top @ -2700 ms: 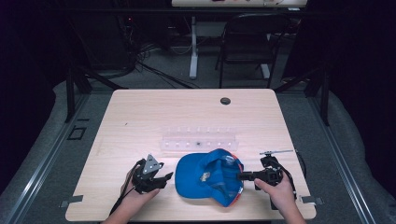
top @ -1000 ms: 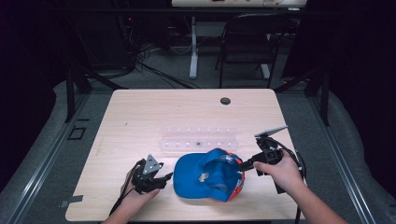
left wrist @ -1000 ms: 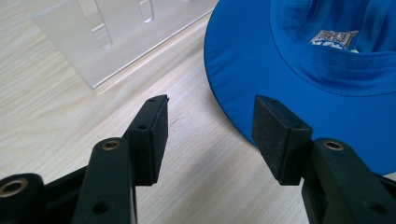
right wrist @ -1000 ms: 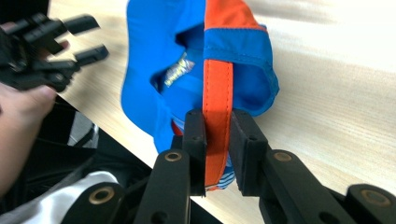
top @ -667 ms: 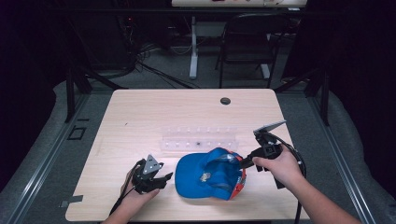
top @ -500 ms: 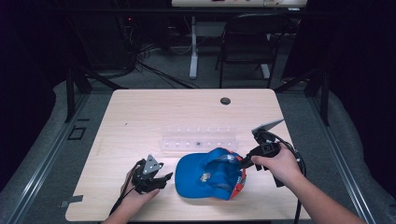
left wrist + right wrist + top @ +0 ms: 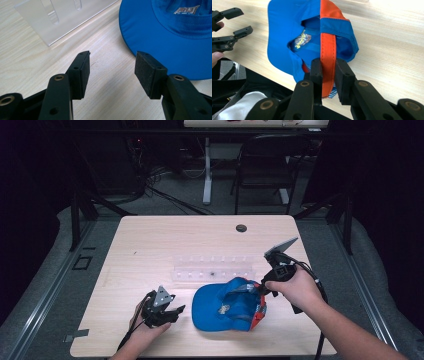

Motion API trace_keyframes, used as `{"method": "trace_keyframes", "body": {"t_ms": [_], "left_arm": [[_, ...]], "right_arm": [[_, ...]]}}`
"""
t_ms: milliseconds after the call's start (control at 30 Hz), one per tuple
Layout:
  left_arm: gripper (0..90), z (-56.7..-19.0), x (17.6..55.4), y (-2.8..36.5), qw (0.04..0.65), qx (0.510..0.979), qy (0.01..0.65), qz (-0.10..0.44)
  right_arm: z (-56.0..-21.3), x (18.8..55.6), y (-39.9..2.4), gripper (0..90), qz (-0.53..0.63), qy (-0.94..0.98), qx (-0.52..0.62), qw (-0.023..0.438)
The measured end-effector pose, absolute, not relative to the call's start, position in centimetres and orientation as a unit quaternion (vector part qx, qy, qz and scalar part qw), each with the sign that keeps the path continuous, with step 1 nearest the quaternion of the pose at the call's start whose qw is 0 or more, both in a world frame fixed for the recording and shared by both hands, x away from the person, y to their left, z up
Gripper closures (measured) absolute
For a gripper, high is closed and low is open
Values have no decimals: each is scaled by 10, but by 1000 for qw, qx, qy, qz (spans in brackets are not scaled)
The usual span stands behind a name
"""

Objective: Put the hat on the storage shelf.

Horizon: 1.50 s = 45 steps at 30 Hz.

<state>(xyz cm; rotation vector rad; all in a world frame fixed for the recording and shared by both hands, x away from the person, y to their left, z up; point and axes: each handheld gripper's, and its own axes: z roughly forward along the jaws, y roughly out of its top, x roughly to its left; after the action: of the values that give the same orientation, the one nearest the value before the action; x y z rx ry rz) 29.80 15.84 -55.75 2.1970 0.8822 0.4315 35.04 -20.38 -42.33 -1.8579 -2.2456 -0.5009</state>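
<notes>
A blue cap (image 7: 227, 306) with orange trim lies upside down near the table's front edge, its brim toward the left. My right gripper (image 7: 263, 286) is shut on the cap's back edge; in the right gripper view its jaws pinch the orange strap (image 7: 327, 65) of the blue cap (image 7: 287, 30), which hangs lifted at that end. My left gripper (image 7: 172, 312) rests on the table left of the brim, open, with bare wood between its pads (image 7: 147, 71). The cap's brim (image 7: 160, 47) lies just beyond the right jaw.
A clear plastic rack (image 7: 215, 268) with small pegs lies flat behind the cap, also seen as the clear rack (image 7: 50, 22) in the left gripper view. A round dark hole (image 7: 241, 228) sits near the table's far edge. A chair stands beyond the table.
My right gripper has risen and moved toward the far side with the cap's back edge, tilting the cap up at that end. The left gripper has stayed put.
</notes>
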Motion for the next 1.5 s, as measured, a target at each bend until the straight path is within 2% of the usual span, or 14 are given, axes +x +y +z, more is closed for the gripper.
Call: {"method": "trace_keyframes", "body": {"t_ms": [533,900,1367,1500], "left_arm": [[464,-557,297,158,357,854,341,165],[464,-557,298,159,360,852,342,166],[448,-556,298,161,366,847,347,168],[447,-556,298,161,366,847,348,167]], "right_arm": [[-375,353,-189,779,-170,-762,-617,98],[-354,356,-192,779,-232,-738,-611,169],[-364,361,-189,780,-318,-693,-583,279],[-369,363,-184,781,-336,-686,-574,293]]}}
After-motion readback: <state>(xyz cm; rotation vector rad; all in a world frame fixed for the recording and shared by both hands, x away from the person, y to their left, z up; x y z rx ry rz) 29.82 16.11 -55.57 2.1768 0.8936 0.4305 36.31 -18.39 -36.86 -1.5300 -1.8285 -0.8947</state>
